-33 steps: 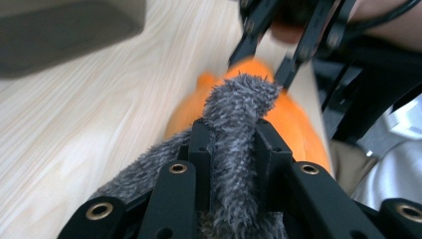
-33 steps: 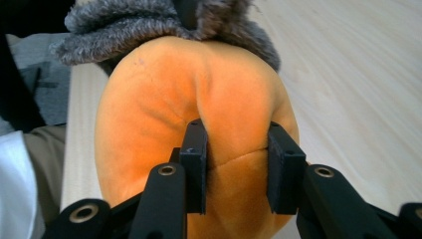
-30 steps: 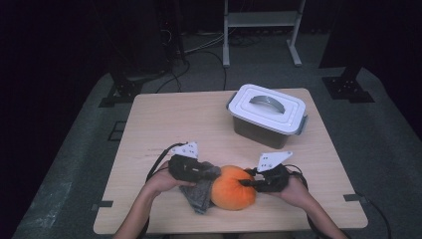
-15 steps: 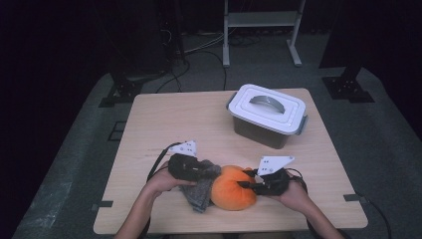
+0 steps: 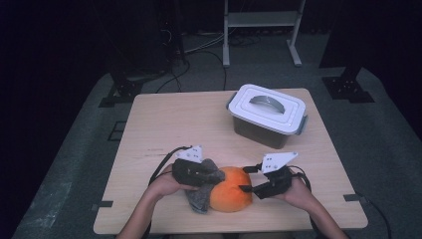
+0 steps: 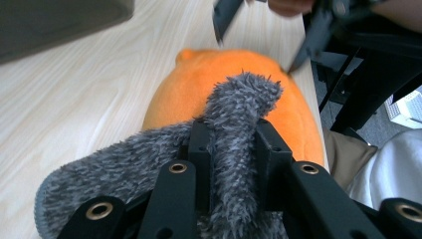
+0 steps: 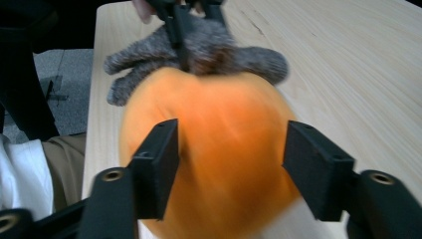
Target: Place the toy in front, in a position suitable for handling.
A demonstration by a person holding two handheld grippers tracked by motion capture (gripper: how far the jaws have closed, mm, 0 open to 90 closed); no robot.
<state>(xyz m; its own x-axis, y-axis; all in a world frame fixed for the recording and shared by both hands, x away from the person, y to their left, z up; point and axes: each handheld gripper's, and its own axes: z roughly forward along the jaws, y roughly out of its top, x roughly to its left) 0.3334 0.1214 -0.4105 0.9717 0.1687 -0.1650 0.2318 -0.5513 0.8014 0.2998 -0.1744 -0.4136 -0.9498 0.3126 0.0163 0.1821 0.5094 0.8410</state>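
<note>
The left gripper [image 6: 231, 149] pinches the plush toy's grey fuzzy part [image 6: 234, 114] to steady it, while the right gripper [image 7: 231, 159], its jaws just opened wide, straddles the orange body [image 7: 219, 149] without pressing it.

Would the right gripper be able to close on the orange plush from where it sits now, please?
Probably yes. The right gripper has just been opening its jaws, and they now stand on either side of the orange plush, without pressing it. The left gripper, shut on the grey fuzzy part, works the far side.
</note>
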